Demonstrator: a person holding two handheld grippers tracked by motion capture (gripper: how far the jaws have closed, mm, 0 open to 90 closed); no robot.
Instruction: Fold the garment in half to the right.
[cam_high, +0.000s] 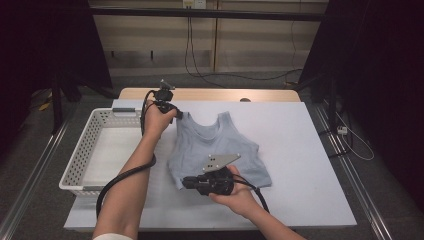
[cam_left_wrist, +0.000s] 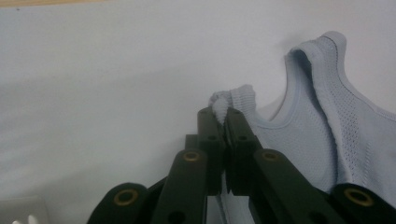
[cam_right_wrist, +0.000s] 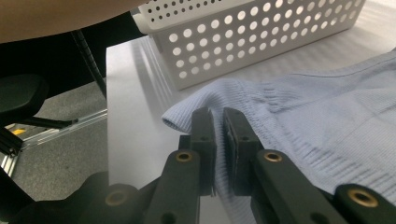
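A light blue knitted tank top (cam_high: 220, 150) lies flat on the white table (cam_high: 300, 165), neck toward the far edge. My left gripper (cam_high: 176, 113) is shut on the top's left shoulder strap (cam_left_wrist: 224, 105), whose bunched end sticks out past the black jaws and is lifted a little off the table. My right gripper (cam_high: 185, 183), lying low and pointing left, is shut on the ribbed bottom hem at the garment's near left corner (cam_right_wrist: 187, 114). In the right gripper view (cam_right_wrist: 218, 122) the fabric (cam_right_wrist: 327, 126) runs between the closed pads.
A white perforated basket (cam_high: 82, 155) stands at the table's left side, close to the garment's left edge. The table's near left corner and the grey floor (cam_right_wrist: 60, 154) lie just beyond my right gripper. Dark curtains and cables are behind the table.
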